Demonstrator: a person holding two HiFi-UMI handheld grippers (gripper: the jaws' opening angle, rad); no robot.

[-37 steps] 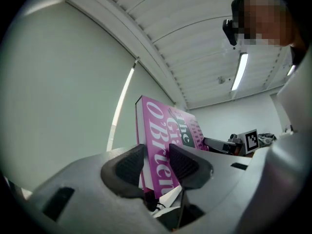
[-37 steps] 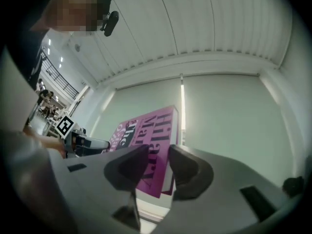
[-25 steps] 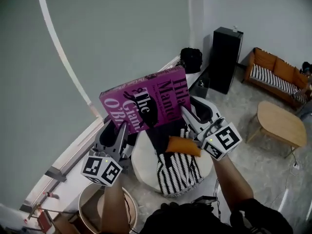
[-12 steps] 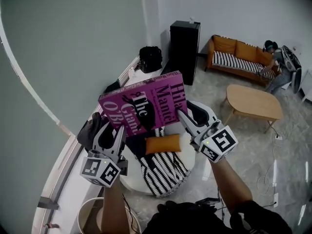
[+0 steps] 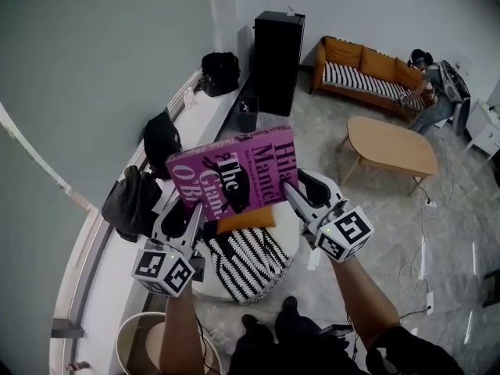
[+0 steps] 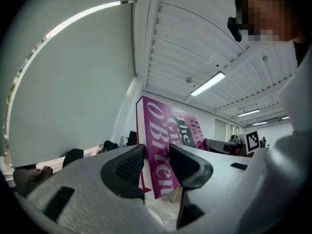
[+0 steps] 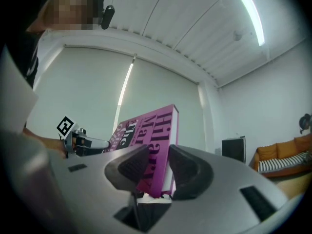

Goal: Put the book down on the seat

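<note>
Magenta book [image 5: 234, 180] (cover up, tilted) aloft over the round white seat [image 5: 206, 285].

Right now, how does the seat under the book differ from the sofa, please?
The seat is round and white; the sofa is long and orange. The seat sits just below the book, the sofa by the far wall. Both carry black-and-white stripes.

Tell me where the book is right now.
In the head view the pink book is in mid-air at centre, clamped at its lower edge between the left gripper and the right gripper, over the round seat, not yet on it.
</note>
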